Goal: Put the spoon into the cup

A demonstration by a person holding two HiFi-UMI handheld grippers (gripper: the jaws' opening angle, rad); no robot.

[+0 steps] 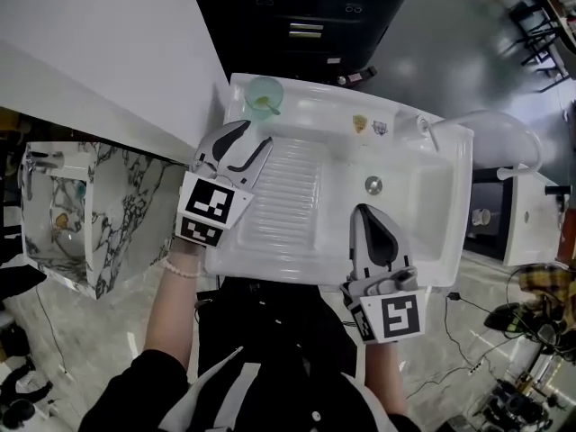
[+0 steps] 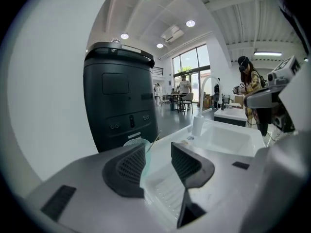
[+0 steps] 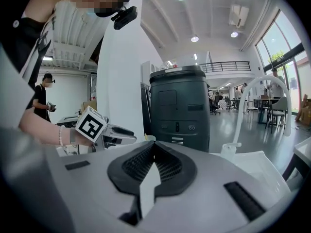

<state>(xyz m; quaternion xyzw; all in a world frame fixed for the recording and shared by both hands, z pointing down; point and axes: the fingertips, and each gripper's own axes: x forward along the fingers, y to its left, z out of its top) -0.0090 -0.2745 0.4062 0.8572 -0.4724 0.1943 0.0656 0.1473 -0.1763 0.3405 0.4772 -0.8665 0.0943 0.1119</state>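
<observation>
Apparently the spoon (image 1: pixel 267 107) is in the cup (image 1: pixel 266 86) already: the pale green cup stands at the far-left corner of the white sink unit (image 1: pixel 450 196), w/ a thin handle leaning out over its rim. Left gripper (image 1: pixel 255 135) hovers just near of the cup, jaws apart, nothing between them, only the ribbed drainboard (image 1: pixel 288 183) below. Right gripper (image 1: pixel 363 210) sits at the near edge, jaws together, empty. So what's left, I'd say, is clearing the left tool: back it toward the near side w/ jaws wide, lifting a bit, so neither pad clips the handle or tips the cup.
</observation>
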